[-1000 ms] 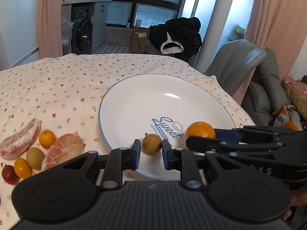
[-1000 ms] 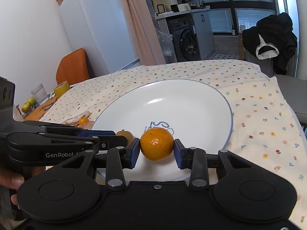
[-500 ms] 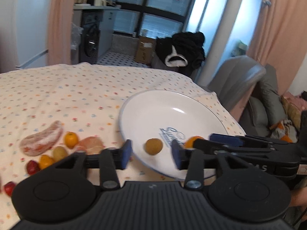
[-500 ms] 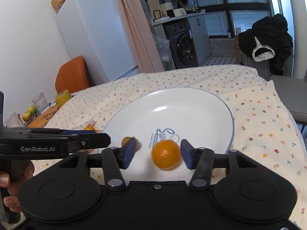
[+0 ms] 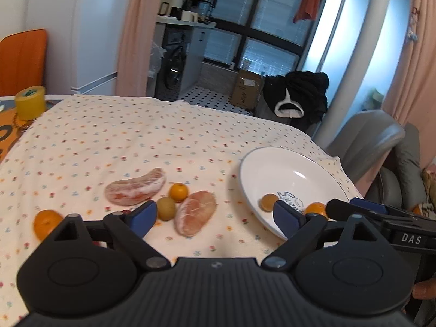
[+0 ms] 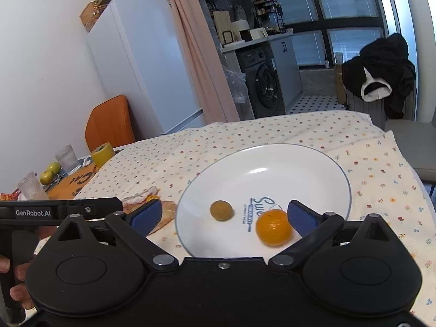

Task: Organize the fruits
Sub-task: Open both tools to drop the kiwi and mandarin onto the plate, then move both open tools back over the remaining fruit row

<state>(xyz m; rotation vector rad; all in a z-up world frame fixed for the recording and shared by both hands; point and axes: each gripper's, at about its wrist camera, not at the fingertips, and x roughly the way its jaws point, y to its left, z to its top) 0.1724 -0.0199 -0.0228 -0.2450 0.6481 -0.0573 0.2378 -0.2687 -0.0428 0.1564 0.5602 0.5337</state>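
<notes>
Orange fruit that the right gripper (image 6: 223, 216) had clamped one second earlier lay free on the white plate (image 6: 321, 163); both grippers had opened from a narrow setting to a wide one and had drawn back from the plate.

Left wrist view, left to right: a mandarin (image 5: 47, 223) lay alone on the floral tablecloth (image 5: 114, 136), near the left gripper's left finger. The left gripper (image 5: 215, 215) stood wide open and held nothing. Beyond its left fingertip (image 5: 143, 216) lay a long pomelo segment (image 5: 136, 190), a green-brown longan (image 5: 166, 208), a kumquat (image 5: 179, 192) and a broad pomelo segment (image 5: 194, 212), the last of which lay between the two fingers. The plate lay to the right, partly behind the right finger.

Right wrist view, left to right: the pomelo pieces showed partly behind the left blue pad (image 6: 147, 215). A brown longan (image 6: 221, 210) rested on the plate, between the wide-open fingers and apart from both. The released orange (image 6: 273, 227) rested on the plate just beside the right pad (image 6: 301, 218); contact could not be determined.
</notes>
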